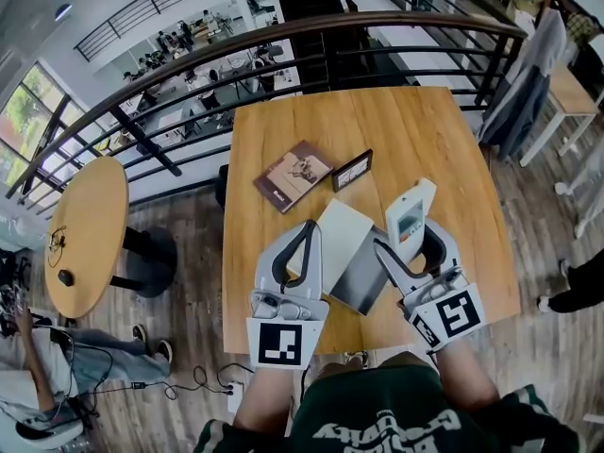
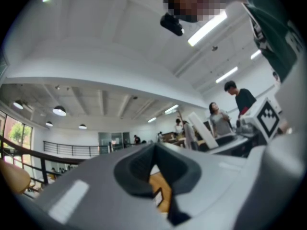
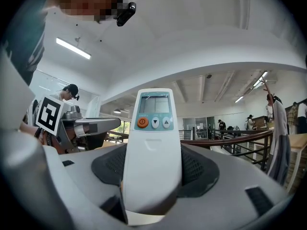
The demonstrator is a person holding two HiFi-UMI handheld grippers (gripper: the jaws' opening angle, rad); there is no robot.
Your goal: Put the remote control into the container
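The white slim remote control (image 1: 411,211) with a small screen, an orange round button and two grey arrow buttons is not in the container. It stands clamped in the right gripper (image 1: 412,249), right of centre in the lower half of the head view. In the right gripper view the remote control (image 3: 153,143) fills the middle of the frame. Its lower body is pinched between the two dark padded jaws of the right gripper (image 3: 153,178), and its screen end sticks out well past them.

Just to the left of it in the head view lies the white rectangular container with a grey side (image 1: 343,237), on the near part of the square light wooden table (image 1: 425,130). The left gripper (image 1: 309,230) rests at the container's left edge. In the left gripper view the jaws of the left gripper (image 2: 154,163) are pressed together with nothing between them, and only a sliver of wood shows below.

Farther up the table, near the frame's centre, lie a brown book (image 1: 293,176) and a small dark picture frame (image 1: 352,170) side by side. A dark curved metal railing (image 1: 283,36) crosses the upper part of the frame behind the table. A round wooden side table (image 1: 85,234) stands at the left edge.
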